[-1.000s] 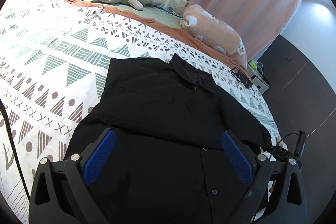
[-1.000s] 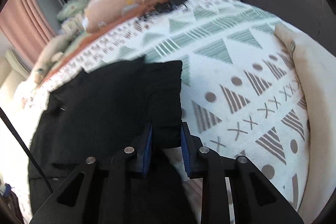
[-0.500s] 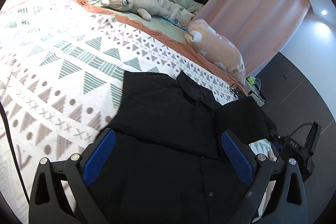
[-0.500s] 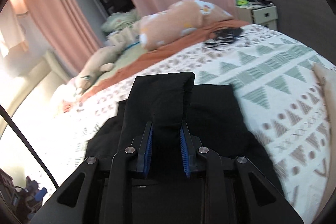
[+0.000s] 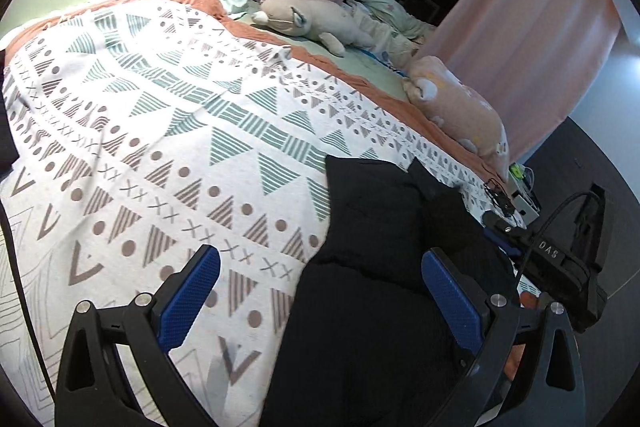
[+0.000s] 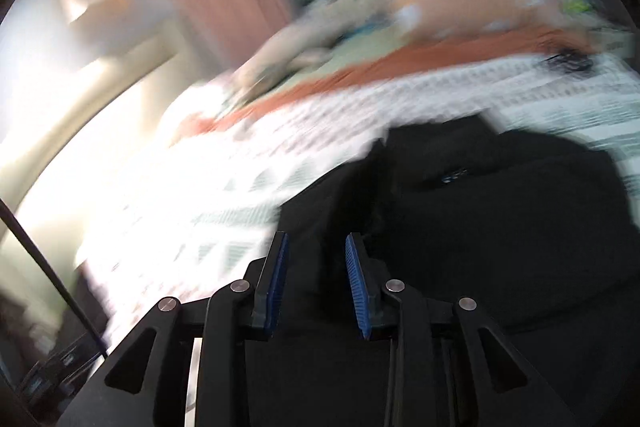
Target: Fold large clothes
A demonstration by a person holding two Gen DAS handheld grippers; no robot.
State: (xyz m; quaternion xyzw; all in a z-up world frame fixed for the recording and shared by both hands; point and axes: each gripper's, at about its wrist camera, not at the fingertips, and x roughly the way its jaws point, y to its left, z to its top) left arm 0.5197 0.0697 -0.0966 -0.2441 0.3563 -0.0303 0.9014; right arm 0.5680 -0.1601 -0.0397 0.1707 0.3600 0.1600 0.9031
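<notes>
A black button shirt (image 5: 384,267) lies on the patterned bedspread (image 5: 168,131), partly folded. My left gripper (image 5: 320,291) is open and empty above the shirt's left edge. My right gripper (image 6: 316,267) is shut on the shirt's sleeve (image 6: 320,211) and carries it across the shirt (image 6: 500,227); that view is blurred by motion. The right gripper's body also shows at the right of the left wrist view (image 5: 560,259).
Two plush toys, one grey (image 5: 308,21) and one pink (image 5: 460,107), lie along the bed's far side by pink curtains (image 5: 520,27). A bedside stand with cables (image 5: 516,195) is at the far right. Dark floor lies beyond.
My right gripper has swung the sleeve leftward over the shirt body. My left gripper has shifted left and turned, so the shirt now sits to the right in its view.
</notes>
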